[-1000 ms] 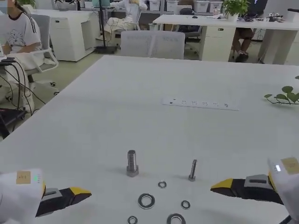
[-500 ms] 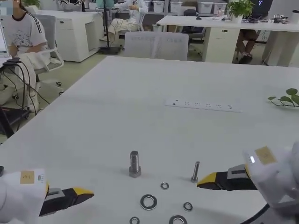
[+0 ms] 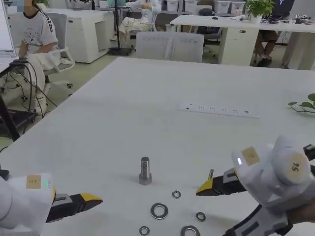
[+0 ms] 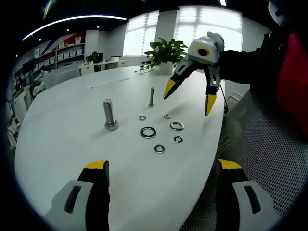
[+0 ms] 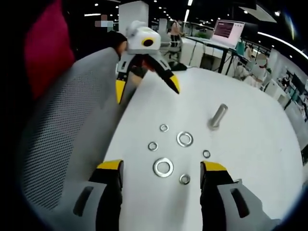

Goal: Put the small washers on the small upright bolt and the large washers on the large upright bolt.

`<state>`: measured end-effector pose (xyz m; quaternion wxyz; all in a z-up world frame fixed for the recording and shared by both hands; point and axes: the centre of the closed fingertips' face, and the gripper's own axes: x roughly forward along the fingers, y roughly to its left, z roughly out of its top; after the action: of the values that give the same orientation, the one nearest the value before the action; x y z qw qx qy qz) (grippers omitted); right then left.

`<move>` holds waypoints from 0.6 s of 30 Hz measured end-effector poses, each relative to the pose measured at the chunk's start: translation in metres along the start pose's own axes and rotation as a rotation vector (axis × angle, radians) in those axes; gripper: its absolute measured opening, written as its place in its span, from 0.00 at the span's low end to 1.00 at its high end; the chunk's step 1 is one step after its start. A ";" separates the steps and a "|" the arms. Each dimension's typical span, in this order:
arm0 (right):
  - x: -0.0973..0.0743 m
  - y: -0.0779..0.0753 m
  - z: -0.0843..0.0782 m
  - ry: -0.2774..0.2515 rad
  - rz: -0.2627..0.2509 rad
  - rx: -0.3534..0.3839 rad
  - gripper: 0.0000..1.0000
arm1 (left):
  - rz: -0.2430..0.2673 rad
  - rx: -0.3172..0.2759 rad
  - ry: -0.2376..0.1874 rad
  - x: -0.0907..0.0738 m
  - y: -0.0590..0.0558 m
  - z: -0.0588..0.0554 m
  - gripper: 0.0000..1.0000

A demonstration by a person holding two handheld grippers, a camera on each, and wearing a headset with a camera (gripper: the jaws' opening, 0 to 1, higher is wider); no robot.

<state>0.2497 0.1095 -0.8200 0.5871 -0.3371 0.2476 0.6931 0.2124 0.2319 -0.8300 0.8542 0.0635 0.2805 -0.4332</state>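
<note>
Change: right tool [image 4: 187, 103] swung in, jaws wide and empty, near washers [image 4: 147, 131] | small bolt [image 4: 151, 96] just behind its upper tip, large bolt [image 4: 109, 114] farther toward left tool [image 4: 162, 168], which hung open, empty | nothing was threaded yet; first pickup looked near.

Small bolt [image 3: 210, 173]: head view, only the top is visible, the shank and foot hidden behind the upper jaw of the right gripper [image 3: 212, 212], whose lower jaw runs off the bottom edge before its tip. Large washer [image 3: 190, 230]: near rim cut off by that same bottom edge; plant [image 3: 305, 104]: a few leaves, the remainder cut by the right edge. Large bolt [image 5: 217, 117]: right gripper view, blurred, thread too fine to tell.
</note>
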 end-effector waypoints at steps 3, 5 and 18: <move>0.003 0.000 0.000 0.018 0.015 -0.012 0.65 | 0.003 0.001 -0.002 0.000 0.000 0.000 0.92; 0.005 -0.001 0.000 0.027 0.026 -0.018 0.65 | 0.004 0.000 -0.002 0.000 0.001 0.001 0.92; 0.015 -0.005 -0.007 0.138 0.081 -0.068 0.56 | 0.014 0.003 -0.010 0.002 0.002 0.004 0.91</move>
<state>0.2542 0.1147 -0.8353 0.5283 -0.3935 0.2770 0.6995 0.2164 0.2301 -0.8280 0.8585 0.0645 0.2750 -0.4281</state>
